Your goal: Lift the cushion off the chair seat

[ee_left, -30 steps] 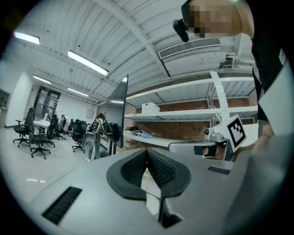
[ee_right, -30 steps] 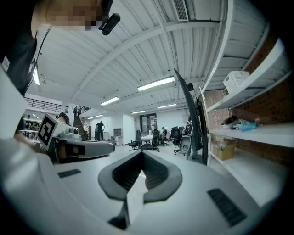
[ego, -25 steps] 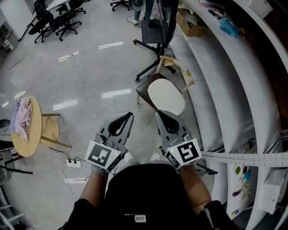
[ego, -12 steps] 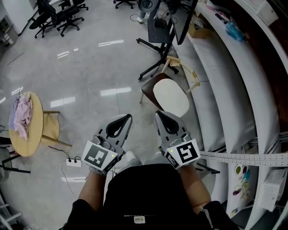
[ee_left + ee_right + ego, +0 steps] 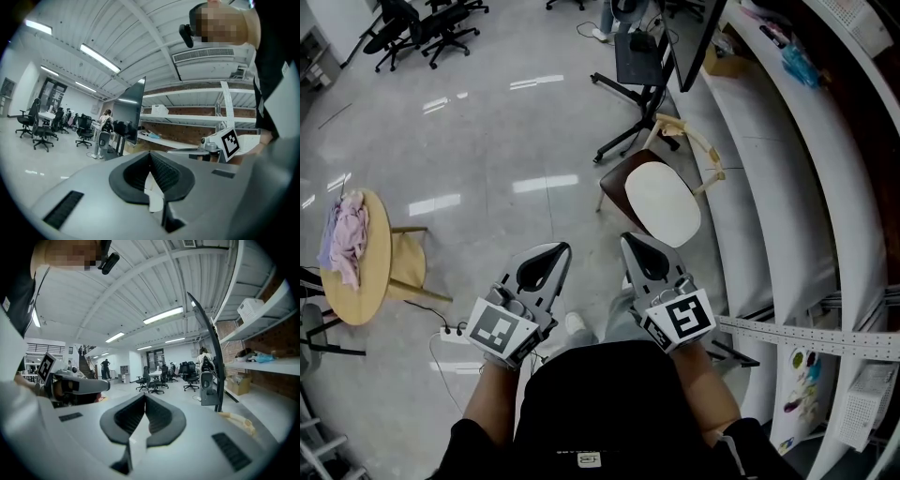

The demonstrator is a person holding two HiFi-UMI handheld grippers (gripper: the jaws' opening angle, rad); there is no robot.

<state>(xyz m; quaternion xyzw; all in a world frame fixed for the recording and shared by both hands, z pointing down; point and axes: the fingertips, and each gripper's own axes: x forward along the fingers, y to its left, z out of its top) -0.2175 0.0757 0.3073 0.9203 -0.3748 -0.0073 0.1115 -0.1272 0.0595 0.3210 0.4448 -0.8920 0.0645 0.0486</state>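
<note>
A white oval cushion (image 5: 663, 203) lies on the dark brown seat of a chair (image 5: 617, 188) with a pale wooden backrest (image 5: 691, 142), standing beside the curved white shelving. Both grippers are held side by side near the person's body, pointing level towards the chair and short of it. My left gripper (image 5: 562, 247) is shut with nothing between its pads (image 5: 150, 153). My right gripper (image 5: 625, 238) is also shut and empty (image 5: 144, 395), its tip just short of the cushion's near edge in the head view. The cushion is hidden in both gripper views; only the backrest (image 5: 239, 421) shows at the right.
A monitor stand on a wheeled base (image 5: 636, 67) stands just beyond the chair. Curved white shelves (image 5: 787, 187) run along the right. A round wooden table (image 5: 358, 286) with a pink cloth (image 5: 344, 239) sits at left, a power strip (image 5: 455, 333) on the floor nearby. Office chairs (image 5: 422, 28) stand far back.
The person has moved towards the chair: it and the cushion sit lower and nearer in the head view. Both grippers came slightly lower and stayed shut.
</note>
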